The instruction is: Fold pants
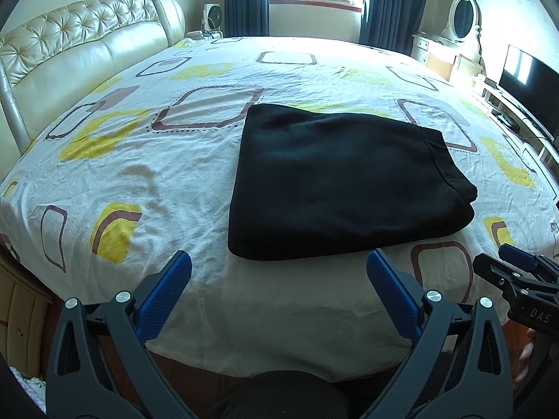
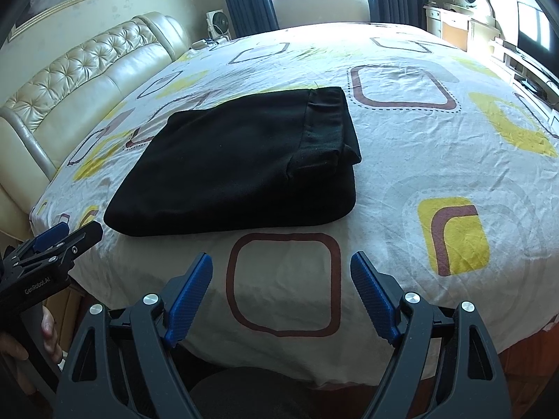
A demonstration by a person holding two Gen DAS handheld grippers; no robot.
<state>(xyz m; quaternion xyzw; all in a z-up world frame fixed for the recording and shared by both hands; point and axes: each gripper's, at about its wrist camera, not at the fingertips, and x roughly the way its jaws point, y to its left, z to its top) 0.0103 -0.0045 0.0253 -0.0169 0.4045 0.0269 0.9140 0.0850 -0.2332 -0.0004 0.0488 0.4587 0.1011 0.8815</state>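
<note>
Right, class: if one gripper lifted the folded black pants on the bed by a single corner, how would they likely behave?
The black pants would probably flop: they are soft cloth, sagging at the edges. The stacked layers, visible at the waistband end, would likely slide apart and unfold. Pushed, they might bunch or drag the wrinkled bedsheet rather than glide.

Left tongs (image 1: 279, 262): jaws spread wide, nothing between the blue pads (image 1: 171, 286), angled downward. Right tongs (image 2: 281, 265): jaws likewise wide apart, empty, angled downward. Both sit side by side, near each other. Fingers (image 2: 47, 324) wrap the left tongs' handle.
</note>
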